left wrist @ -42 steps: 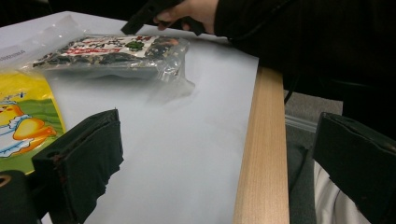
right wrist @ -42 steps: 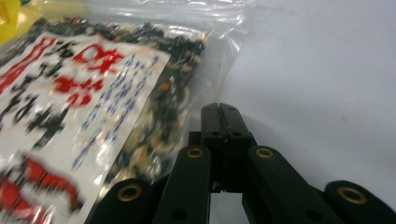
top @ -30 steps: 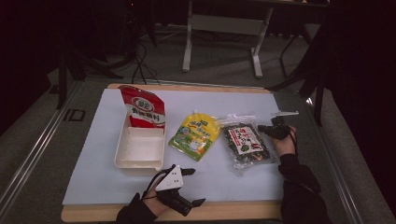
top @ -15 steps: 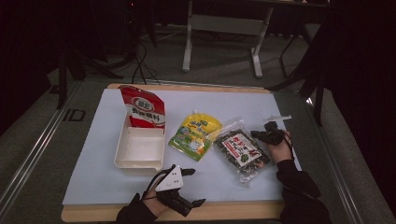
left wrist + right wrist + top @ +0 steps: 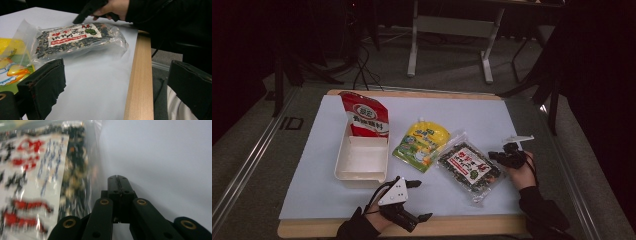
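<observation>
A clear bag of dark dried seaweed with a red-and-white label (image 5: 469,167) (image 5: 77,37) (image 5: 37,182) lies tilted on the white sheet, right of centre. My right gripper (image 5: 494,156) (image 5: 117,178) (image 5: 77,20) is shut, and nothing shows between its pressed jaws. It lies along the bag's clear far-right edge, touching it or very close. My left gripper (image 5: 421,200) rests near the table's front edge, jaws wide open and empty, pointing towards the bag.
A yellow pouch (image 5: 422,145) (image 5: 10,65) lies left of the seaweed bag, its corner under the bag's clear flap. A red bag (image 5: 364,117) stands at the back of a white tray (image 5: 359,176). The wooden table edge (image 5: 140,82) runs beside my left gripper.
My right gripper has moved towards the person, and the seaweed bag has slid and turned with it, ending nearer the front edge. The left gripper has stayed put.
</observation>
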